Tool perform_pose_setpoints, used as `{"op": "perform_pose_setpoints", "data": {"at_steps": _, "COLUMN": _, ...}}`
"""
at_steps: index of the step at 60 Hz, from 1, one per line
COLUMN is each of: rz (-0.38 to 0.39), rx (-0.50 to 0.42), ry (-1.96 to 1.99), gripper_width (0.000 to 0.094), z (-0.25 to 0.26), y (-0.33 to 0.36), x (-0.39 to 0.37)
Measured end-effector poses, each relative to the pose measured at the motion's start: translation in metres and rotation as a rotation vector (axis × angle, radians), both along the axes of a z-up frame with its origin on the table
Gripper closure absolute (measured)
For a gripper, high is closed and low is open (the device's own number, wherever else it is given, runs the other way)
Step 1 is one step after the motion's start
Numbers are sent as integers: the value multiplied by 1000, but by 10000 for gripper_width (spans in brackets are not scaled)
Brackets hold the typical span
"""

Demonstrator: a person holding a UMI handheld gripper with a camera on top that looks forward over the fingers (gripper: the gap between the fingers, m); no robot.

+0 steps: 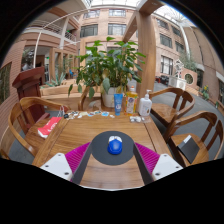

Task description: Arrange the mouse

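Gripper view: the gripper [113, 160] points forward over a wooden table [90, 132], with its two fingers spread wide apart and their magenta pads [76, 156] facing inward. A round black mouse pad [113, 150] lies on the table between the fingers, its edges close to both pads; whether the pads touch it cannot be told. A blue mouse [115, 146] rests at the centre of the mouse pad, supported by the pad alone, with a clear gap to each finger. The gripper is released and grasps nothing.

Beyond the fingers, at the far end of the table, a potted plant [108, 68] stands with broad green leaves. Just in front of it are a blue bottle [118, 102], a yellow-topped bottle [130, 101] and a white pump bottle [146, 105], grouped near one another. A red item [49, 127] lies on the table's left side. Wooden chairs [26, 122] stand along both sides of the table. In the background a multi-storey building [110, 25] with rows of windows encloses the space
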State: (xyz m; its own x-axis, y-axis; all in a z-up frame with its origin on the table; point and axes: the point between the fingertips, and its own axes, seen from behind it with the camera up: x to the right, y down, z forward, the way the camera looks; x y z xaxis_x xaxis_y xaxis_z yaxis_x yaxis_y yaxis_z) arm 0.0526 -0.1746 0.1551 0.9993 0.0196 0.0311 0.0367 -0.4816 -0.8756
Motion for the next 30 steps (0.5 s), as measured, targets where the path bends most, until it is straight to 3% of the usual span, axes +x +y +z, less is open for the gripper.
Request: {"op": "perform_pose_setpoints", "data": {"at_steps": 30, "rz": -3, "rx": -9, "ry": -36, "gripper_width": 80, "z": 27, "y": -96, "x": -1}}
